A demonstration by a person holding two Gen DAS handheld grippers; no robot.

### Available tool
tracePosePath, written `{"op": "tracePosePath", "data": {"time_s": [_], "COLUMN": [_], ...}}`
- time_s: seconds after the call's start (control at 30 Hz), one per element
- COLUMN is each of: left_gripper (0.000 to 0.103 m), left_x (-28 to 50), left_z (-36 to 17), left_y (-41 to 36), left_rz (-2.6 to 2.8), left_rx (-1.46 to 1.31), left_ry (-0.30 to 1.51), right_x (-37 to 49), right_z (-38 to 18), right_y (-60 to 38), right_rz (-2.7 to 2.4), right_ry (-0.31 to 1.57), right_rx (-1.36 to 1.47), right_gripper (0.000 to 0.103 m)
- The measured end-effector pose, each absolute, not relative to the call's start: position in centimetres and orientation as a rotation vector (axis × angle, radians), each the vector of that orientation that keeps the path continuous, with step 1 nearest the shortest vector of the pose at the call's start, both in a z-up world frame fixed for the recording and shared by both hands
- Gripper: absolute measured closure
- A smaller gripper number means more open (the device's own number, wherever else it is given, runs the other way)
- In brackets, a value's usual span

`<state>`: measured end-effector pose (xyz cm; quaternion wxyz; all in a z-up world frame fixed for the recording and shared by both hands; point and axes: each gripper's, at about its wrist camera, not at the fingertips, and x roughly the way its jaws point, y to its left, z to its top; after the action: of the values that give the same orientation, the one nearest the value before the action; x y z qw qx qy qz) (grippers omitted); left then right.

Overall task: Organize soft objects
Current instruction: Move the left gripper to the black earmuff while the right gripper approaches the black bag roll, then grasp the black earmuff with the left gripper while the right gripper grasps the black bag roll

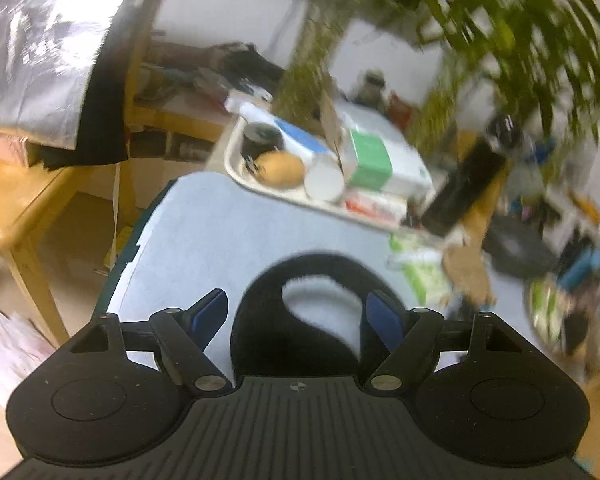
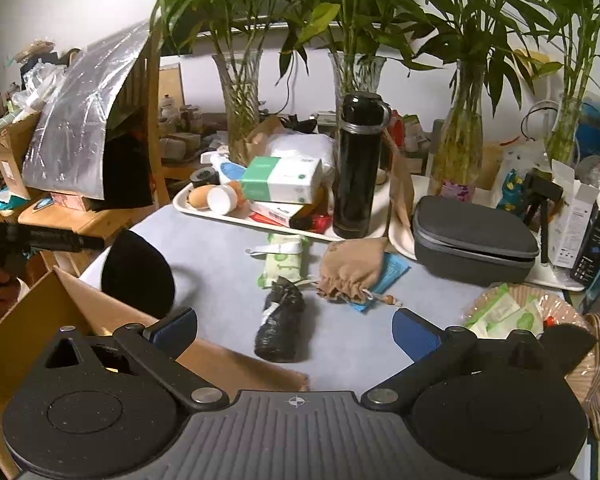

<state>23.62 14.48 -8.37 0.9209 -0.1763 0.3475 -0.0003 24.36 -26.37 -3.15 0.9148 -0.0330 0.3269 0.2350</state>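
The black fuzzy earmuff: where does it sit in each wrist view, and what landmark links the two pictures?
Left wrist: black fuzzy earmuff at bottom centre, between the open fingers of the left gripper.
Right wrist: the same earmuff at left of centre, above the cardboard box.
Shared landmark: green and white tissue box on the cream tray.

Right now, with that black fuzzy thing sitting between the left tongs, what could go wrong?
1. The left tongs stand open around the black fuzzy earmuff; closing on its thin loop alone might let it slip free.
2. The left view is blurred, so the aim may be off.
3. The cardboard box sits close by, and the earmuff could catch on its flap on the way in.
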Motion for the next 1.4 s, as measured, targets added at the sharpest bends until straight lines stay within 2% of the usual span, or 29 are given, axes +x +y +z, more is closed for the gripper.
{"op": "tracePosePath", "data": {"time_s": [0.17,0.5,0.73,0.83,0.87,0.9,0.93,1.0,1.2,1.4], "left_gripper": [0.026,0.027,0.03,0.047,0.056,0.072,0.08,0.086,0.093,0.094], "left_x": [25.2,27.2,28.7,29.2,29.3,29.4,29.5,29.7,30.1,29.0], "left_z": [-9.1,-14.5,-17.4,-18.1,-18.3,-18.5,-18.6,-17.8,-12.0,-7.9], "left_y": [16.5,20.6,20.1,20.1,20.2,20.3,20.3,20.2,17.6,13.8], "left_rz": [0.004,-0.112,-0.123,-0.11,-0.107,-0.103,-0.1,-0.097,-0.224,-0.212], "left_rx": [-0.531,-1.198,-1.405,-1.462,-1.485,-1.503,-1.507,-1.457,-1.1,-0.668], "left_ry": [0.718,0.771,0.824,0.811,0.805,0.797,0.793,0.778,0.708,0.697], "right_x": [25.6,27.5,29.2,29.9,30.0,30.2,30.4,30.7,30.9,30.8], "right_z": [-3.6,-4.0,-4.6,-4.8,-4.8,-4.9,-5.0,-5.1,-5.0,-4.9], "right_y": [-26.3,-26.1,-26.3,-26.6,-26.7,-26.8,-26.9,-27.0,-27.1,-26.9], "right_rz": [0.473,0.458,0.43,0.42,0.418,0.415,0.411,0.404,0.395,0.404], "right_ry": [0.683,0.683,0.701,0.709,0.71,0.711,0.713,0.719,0.711,0.696], "right_rx": [-0.078,-0.088,-0.092,-0.085,-0.084,-0.083,-0.082,-0.077,-0.056,-0.058], "right_gripper": [0.0,0.0,0.0,0.0,0.0,0.0,0.0,0.0,0.0,0.0]}}
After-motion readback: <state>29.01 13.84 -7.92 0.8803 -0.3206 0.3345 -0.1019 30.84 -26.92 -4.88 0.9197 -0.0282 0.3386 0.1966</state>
